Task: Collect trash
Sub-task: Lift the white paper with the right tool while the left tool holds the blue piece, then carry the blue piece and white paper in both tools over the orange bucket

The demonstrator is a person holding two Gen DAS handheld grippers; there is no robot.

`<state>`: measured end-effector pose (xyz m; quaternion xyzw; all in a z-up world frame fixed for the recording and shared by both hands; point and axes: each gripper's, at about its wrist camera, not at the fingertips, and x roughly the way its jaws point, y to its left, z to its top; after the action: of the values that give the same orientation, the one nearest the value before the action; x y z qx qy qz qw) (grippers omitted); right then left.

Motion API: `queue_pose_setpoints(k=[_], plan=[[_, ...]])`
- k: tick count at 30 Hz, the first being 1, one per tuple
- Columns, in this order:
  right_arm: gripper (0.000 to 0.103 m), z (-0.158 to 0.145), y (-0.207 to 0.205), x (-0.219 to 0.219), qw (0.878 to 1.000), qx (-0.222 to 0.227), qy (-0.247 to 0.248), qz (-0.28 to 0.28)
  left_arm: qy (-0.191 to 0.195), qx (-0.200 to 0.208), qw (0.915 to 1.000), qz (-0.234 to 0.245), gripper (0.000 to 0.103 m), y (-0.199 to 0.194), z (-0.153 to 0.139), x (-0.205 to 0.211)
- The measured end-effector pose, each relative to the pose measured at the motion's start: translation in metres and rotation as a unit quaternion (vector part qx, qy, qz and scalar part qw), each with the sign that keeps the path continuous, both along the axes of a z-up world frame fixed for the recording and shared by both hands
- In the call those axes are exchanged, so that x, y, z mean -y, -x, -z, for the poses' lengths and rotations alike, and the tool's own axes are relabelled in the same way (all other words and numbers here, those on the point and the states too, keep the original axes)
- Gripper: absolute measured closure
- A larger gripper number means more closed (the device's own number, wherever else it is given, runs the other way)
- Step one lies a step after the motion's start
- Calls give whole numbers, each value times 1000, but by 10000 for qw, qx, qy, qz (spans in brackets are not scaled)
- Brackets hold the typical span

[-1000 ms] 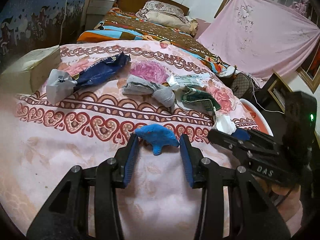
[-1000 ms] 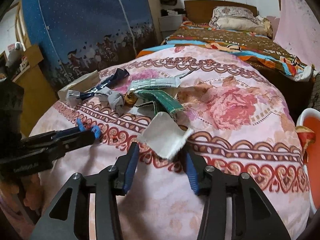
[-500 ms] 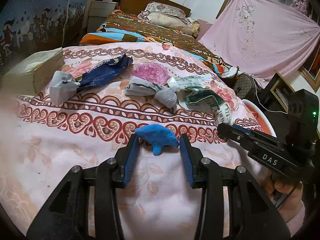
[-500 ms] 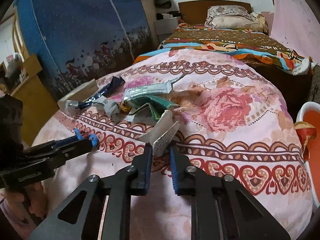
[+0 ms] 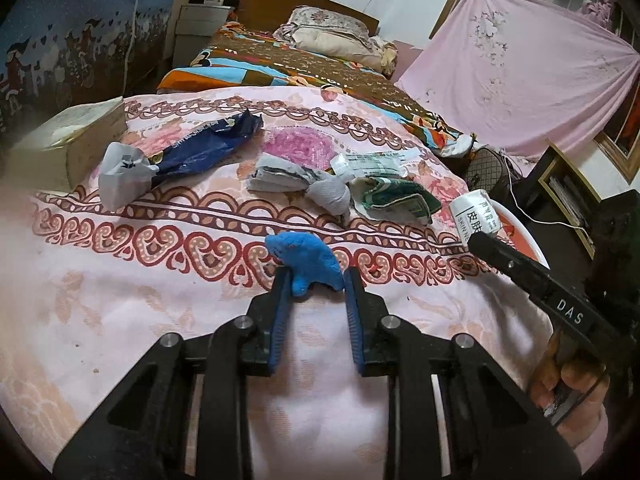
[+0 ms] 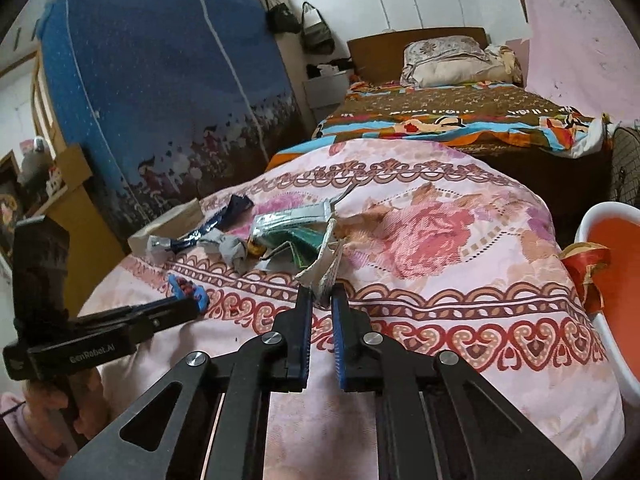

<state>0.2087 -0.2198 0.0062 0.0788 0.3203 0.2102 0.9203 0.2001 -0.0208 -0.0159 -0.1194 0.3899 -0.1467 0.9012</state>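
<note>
A crumpled blue scrap lies on the pink patterned bedspread. My left gripper has it between its fingertips; the jaws are closing and the pads press its sides. In the right wrist view the left gripper shows at the left with the blue scrap at its tip. My right gripper is shut on a white folded packet, held a little above the bedspread. That white packet, with printed text, sticks up from the right gripper in the left wrist view.
More trash lies in a row beyond: a dark blue wrapper, a grey wad, a green packet and a silver-green sachet. A pale box sits at the left. A white basin with red inside stands at the right edge.
My right gripper closed on the white packet and lifted it slightly off the spread. My left gripper stayed in place and its jaws narrowed onto the blue scrap.
</note>
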Motion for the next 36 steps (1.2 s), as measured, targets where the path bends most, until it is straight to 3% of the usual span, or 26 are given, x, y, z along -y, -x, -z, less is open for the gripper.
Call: queue_pose_setpoints(k=[3, 7, 12, 20, 25, 29, 36], plan=[[95, -2, 2, 5, 9999, 78, -111, 16, -13, 48, 10000, 15, 93, 0, -3, 2], [96, -6, 0, 11, 9996, 160, -211, 18, 253, 534, 9981, 175, 93, 8, -19, 2], [95, -35, 3, 26, 9956, 908, -120, 207, 541, 1203, 9911, 155, 93, 6, -44, 11], [95, -69, 22, 54, 9718, 2226, -191, 749, 459, 2350, 9699, 452, 92, -6, -84, 61], [95, -81, 17, 75, 9564, 2709, -300, 1052, 272, 2910, 9527, 828, 92, -10, -100, 96], [95, -88, -1, 91, 9513, 2841, -272, 1160, 272, 2994, 9489, 958, 92, -20, -102, 108], [95, -83, -35, 111, 9610, 2547, -360, 1017, 369, 2777, 9553, 945, 92, -48, -94, 116]])
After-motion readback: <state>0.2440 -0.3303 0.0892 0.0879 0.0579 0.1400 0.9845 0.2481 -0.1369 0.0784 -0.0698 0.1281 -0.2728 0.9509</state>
